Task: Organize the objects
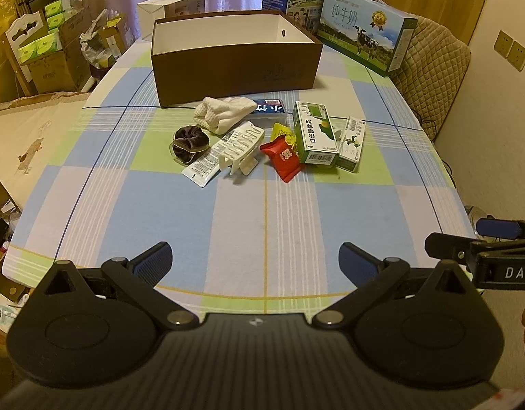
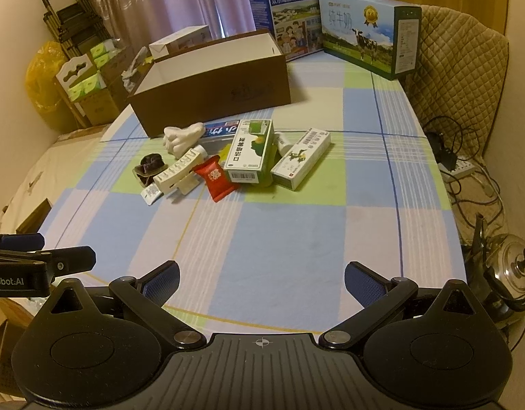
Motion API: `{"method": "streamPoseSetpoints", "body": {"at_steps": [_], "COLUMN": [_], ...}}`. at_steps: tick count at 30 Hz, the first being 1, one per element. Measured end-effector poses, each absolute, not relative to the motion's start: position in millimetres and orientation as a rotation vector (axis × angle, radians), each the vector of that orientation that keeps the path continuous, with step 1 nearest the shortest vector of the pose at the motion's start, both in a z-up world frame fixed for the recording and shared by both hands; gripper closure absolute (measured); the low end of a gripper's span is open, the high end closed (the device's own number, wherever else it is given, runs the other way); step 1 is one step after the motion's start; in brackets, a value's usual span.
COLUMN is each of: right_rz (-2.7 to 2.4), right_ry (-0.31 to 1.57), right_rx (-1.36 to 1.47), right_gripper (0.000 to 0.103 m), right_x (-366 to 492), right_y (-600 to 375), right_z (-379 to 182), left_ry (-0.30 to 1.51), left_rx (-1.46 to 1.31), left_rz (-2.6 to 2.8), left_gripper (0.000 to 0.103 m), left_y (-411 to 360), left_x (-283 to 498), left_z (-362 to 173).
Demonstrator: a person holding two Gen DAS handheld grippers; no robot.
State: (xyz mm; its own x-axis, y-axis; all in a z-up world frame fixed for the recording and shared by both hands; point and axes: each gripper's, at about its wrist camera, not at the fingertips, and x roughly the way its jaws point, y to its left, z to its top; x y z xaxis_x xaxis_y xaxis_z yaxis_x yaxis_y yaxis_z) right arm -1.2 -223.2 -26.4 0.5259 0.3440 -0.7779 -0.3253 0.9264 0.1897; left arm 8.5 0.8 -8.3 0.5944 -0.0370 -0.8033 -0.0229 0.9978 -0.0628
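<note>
An open brown box (image 1: pixel 235 65) (image 2: pixel 211 85) stands at the far middle of the checked tablecloth. In front of it lies a pile: a white sock (image 1: pixel 225 112) (image 2: pixel 184 136), a dark scrunchie (image 1: pixel 187 143) (image 2: pixel 149 167), a white hair claw (image 1: pixel 242 148) (image 2: pixel 178 172), a red snack packet (image 1: pixel 284 159) (image 2: pixel 216 177), a green-white carton (image 1: pixel 313 133) (image 2: pixel 250 150), a smaller white carton (image 1: pixel 351 143) (image 2: pixel 301 159) and a blue toothpaste box (image 1: pixel 271 107) (image 2: pixel 221 130). My left gripper (image 1: pixel 255 263) and right gripper (image 2: pixel 262 278) are open and empty above the near table edge, far from the pile.
Two milk cartons (image 1: pixel 365 30) (image 2: pixel 368 34) stand at the back right, a white box (image 1: pixel 173 7) at the back left. A padded chair (image 2: pixel 460 68) is at the right, with cables and a steel kettle (image 2: pixel 512 270) on the floor. Cardboard boxes (image 1: pixel 47 54) are at the left.
</note>
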Motion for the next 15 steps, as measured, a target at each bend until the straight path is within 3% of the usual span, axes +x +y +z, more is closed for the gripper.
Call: {"method": "streamPoseSetpoints", "body": {"at_steps": [15], "right_rz": [0.402], "right_ry": [0.937], "right_rx": [0.021], "right_gripper": [0.002], "right_x": [1.6], "right_y": [-223.8], "right_z": [-26.2], "left_ry": [0.943], "left_rx": [-0.067], "left_rz": [-0.006], "left_gripper": [0.001], "left_y": [-1.5], "left_x": [14.5], "left_z": [-8.3]}}
